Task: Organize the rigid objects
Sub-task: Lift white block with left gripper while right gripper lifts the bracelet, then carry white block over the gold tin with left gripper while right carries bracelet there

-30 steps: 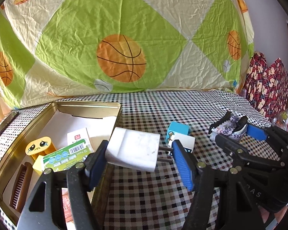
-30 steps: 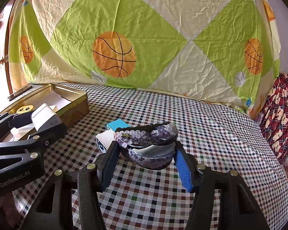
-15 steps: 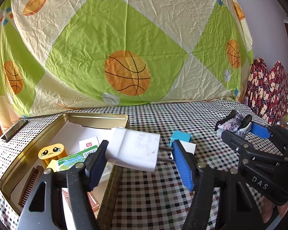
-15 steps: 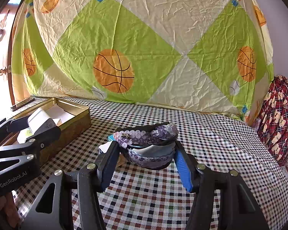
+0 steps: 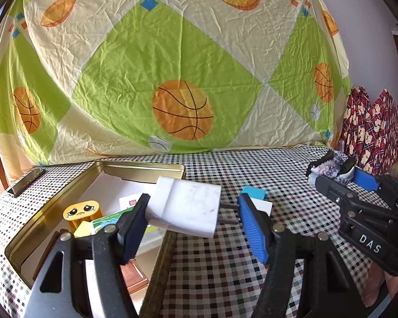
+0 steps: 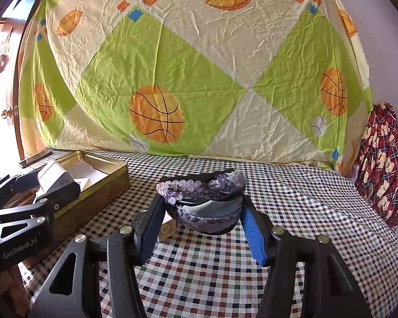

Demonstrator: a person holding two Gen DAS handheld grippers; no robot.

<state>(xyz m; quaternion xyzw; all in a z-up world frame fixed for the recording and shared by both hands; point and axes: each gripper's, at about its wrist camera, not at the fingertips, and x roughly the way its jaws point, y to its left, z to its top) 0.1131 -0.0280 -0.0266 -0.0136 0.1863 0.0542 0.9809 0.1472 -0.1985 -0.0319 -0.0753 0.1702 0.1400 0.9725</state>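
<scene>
My left gripper point(image 5: 191, 217) is shut on a white plug adapter point(image 5: 184, 209), its prongs pointing right against the blue pad, held above the right edge of the gold tin box point(image 5: 143, 168). My right gripper point(image 6: 201, 214) is shut on a purple sequined hair clip point(image 6: 204, 188), held above the checkered cloth. The right gripper also shows in the left wrist view point(image 5: 339, 176), the left one in the right wrist view point(image 6: 53, 182). A blue and white small box point(image 5: 254, 198) lies on the cloth behind my left gripper.
The tin holds a yellow sad-face block point(image 5: 82, 210), a green barcode card point(image 5: 106, 221), a brown comb and white paper. A dark flat bar point(image 5: 26, 182) lies at the far left. A basketball-print sheet point(image 5: 172, 66) hangs behind. Red patterned fabric point(image 5: 371, 129) is at right.
Both grippers have risen and tilted up with their objects still held; more of the sheet shows and the table sits lower in both views.
</scene>
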